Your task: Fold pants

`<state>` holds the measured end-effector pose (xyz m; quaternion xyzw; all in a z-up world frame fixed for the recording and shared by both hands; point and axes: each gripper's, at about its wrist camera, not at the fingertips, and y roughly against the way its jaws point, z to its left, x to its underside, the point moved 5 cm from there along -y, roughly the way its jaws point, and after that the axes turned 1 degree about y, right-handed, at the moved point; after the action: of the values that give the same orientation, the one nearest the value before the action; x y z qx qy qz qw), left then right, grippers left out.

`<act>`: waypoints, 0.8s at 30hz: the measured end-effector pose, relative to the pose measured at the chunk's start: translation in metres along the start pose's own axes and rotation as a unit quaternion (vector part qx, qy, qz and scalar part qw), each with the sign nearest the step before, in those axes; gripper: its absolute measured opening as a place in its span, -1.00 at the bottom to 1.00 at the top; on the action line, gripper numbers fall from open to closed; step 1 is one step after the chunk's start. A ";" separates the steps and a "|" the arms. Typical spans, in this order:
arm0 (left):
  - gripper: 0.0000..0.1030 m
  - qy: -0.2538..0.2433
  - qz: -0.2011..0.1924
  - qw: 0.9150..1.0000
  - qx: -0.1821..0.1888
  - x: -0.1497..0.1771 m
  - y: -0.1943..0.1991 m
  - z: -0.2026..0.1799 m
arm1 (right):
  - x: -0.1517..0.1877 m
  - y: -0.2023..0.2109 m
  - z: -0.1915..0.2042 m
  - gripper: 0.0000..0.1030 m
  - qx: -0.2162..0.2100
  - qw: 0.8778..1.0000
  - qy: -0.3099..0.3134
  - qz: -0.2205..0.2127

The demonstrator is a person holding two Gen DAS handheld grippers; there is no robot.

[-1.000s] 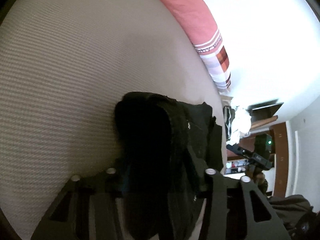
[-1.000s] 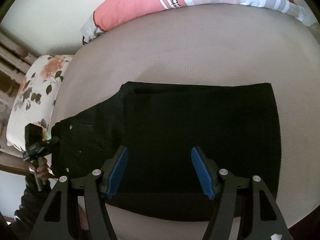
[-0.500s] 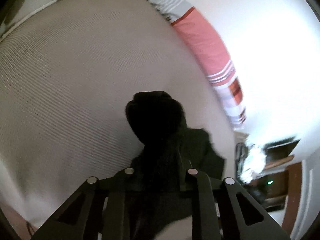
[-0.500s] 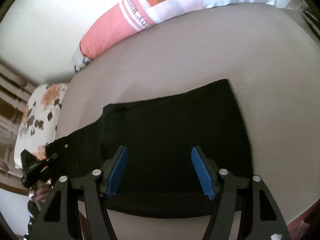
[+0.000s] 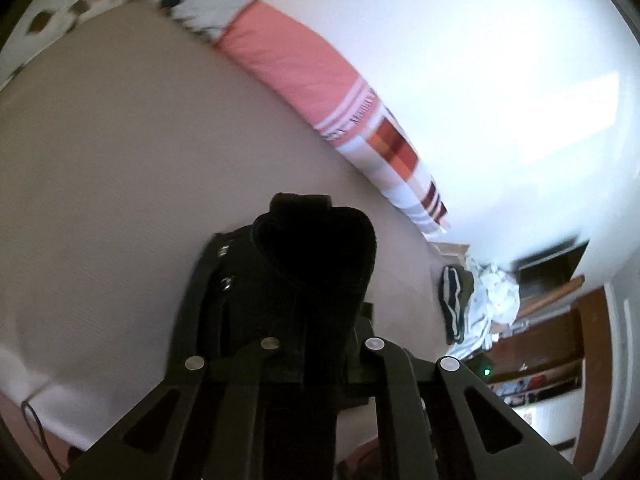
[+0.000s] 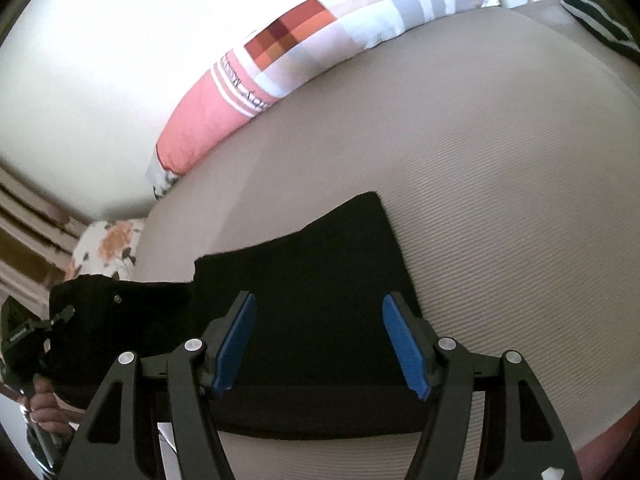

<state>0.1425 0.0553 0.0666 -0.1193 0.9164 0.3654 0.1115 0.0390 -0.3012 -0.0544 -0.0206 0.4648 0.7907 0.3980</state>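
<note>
Black pants (image 6: 320, 276) lie partly folded on the beige bed (image 6: 500, 200). My right gripper (image 6: 318, 344) is open and empty, hovering over the folded leg part near the bed's front edge. My left gripper (image 5: 316, 320) is shut on the waist end of the pants (image 5: 316, 264) and holds it lifted off the bed; the black cloth hides its fingertips. In the right wrist view the left gripper (image 6: 28, 336) appears at the far left, at the raised waist end.
A long pink and checked pillow (image 6: 304, 56) lies along the white wall at the back. A floral pillow (image 6: 108, 244) sits at the left end. Clothes (image 5: 480, 300) are heaped beyond the bed's right end, by wooden furniture (image 5: 560, 320).
My left gripper has lifted the waist end and carried it towards the folded legs. The right gripper has swung right and stayed open above the pants.
</note>
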 end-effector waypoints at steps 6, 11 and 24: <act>-0.79 -0.021 0.024 0.999 -0.001 0.014 -0.058 -0.041 | -0.008 0.007 -0.029 0.24 0.023 0.999 -0.030 -0.019; -0.79 -0.037 0.039 0.998 -0.015 0.028 -0.105 -0.051 | -0.008 0.005 -0.043 0.24 0.027 0.998 -0.054 -0.014; -0.56 -0.058 0.089 0.993 -0.057 0.071 -0.166 -0.030 | -0.008 0.006 -0.039 0.24 0.026 0.999 -0.045 -0.010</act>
<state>0.1218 -0.0925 -0.0391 -0.0220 0.8928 0.4322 0.1247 0.0277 -0.3372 -0.0694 0.0207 0.4668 0.7745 0.4264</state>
